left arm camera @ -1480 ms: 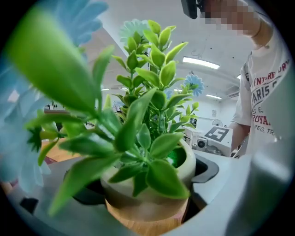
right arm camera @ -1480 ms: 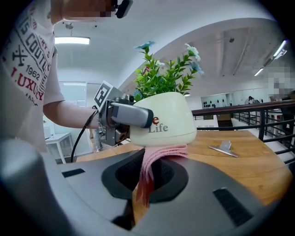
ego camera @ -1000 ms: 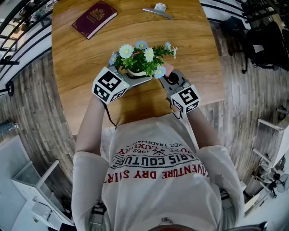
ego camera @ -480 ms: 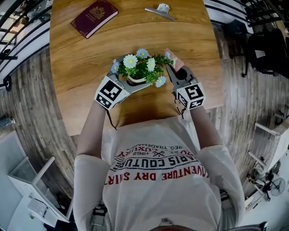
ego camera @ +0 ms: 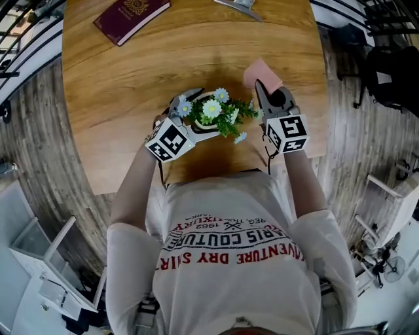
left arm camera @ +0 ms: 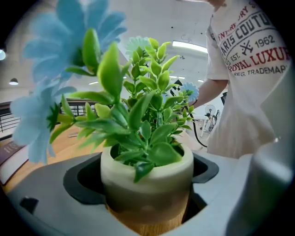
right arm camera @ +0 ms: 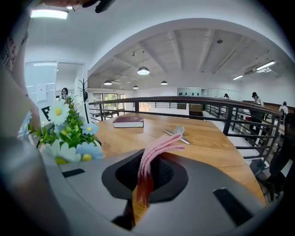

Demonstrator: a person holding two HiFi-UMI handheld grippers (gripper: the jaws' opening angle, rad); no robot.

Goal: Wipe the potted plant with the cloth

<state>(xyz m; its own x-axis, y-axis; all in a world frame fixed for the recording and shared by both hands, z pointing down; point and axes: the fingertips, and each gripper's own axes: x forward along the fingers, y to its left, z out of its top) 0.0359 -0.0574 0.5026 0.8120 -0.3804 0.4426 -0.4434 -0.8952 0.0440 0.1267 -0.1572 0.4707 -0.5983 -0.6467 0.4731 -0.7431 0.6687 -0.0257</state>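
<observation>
- Round wooden table: fills the upper half of the head view; the person's torso sits at its near edge.
- Potted plant: green leaves with pale blue and white flowers in a cream pot. It is near the table's near edge. Standing or lifted: cannot tell.
- Left gripper: jaws clamped on the pot, one on each side.
- Right gripper: just right of the plant, jaws pinching the folded pink cloth, which sticks up past them.
- Maroon booklet: far side of the table, well apart from the plant.
- Metal clip: far edge, flat on the wood.
</observation>
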